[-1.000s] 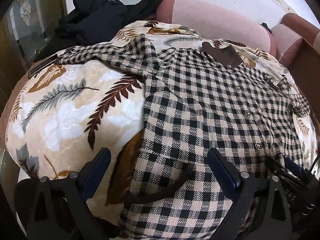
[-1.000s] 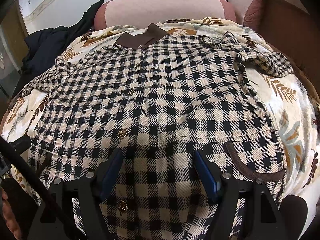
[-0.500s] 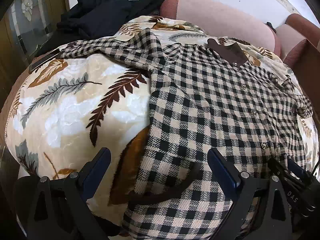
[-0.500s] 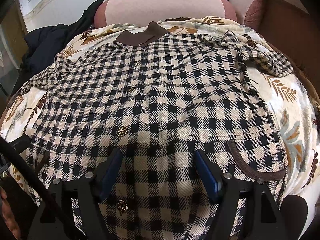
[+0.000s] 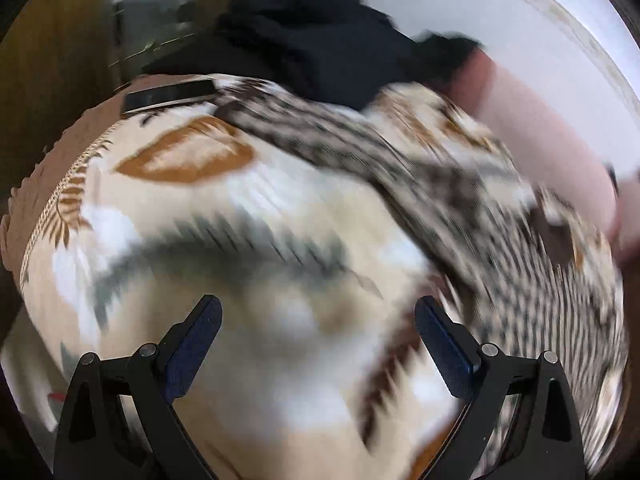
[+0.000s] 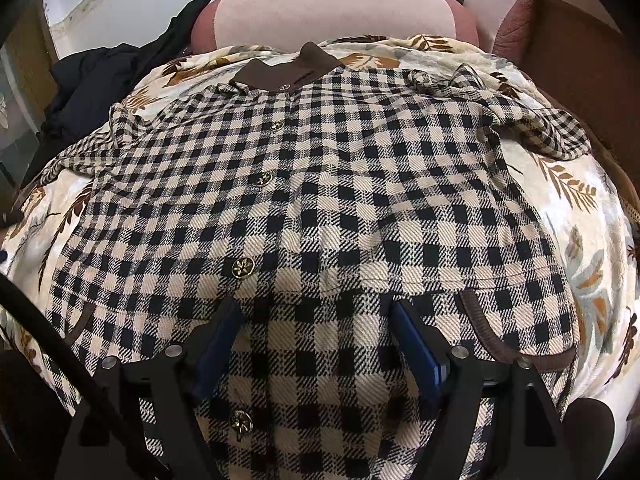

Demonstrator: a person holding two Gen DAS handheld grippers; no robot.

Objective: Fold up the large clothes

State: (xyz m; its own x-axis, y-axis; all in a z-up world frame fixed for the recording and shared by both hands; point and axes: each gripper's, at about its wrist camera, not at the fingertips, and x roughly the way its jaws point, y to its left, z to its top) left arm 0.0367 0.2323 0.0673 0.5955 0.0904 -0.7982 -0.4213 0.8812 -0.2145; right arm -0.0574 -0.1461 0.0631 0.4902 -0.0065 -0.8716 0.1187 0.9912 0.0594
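Note:
A black-and-beige checked shirt (image 6: 340, 184) with a brown collar (image 6: 288, 72) and gold buttons lies spread face up on a leaf-print blanket (image 6: 580, 200). My right gripper (image 6: 316, 324) is open, low over the shirt's lower front near the hem. In the blurred left wrist view, my left gripper (image 5: 318, 320) is open and empty over bare blanket (image 5: 240, 240). The shirt (image 5: 520, 264) lies to its right, and its left sleeve (image 5: 320, 136) stretches away towards the far left.
A dark garment pile (image 5: 320, 32) sits at the far left (image 6: 104, 76). A pink cushion (image 6: 332, 12) and a brown sofa arm (image 6: 580, 60) stand behind. A dark phone-like slab (image 5: 172, 94) lies at the blanket's far left edge.
My left gripper has swung quickly left, off the shirt's hem and over bare blanket, so its view is blurred. My right gripper has stayed almost still, open over the hem.

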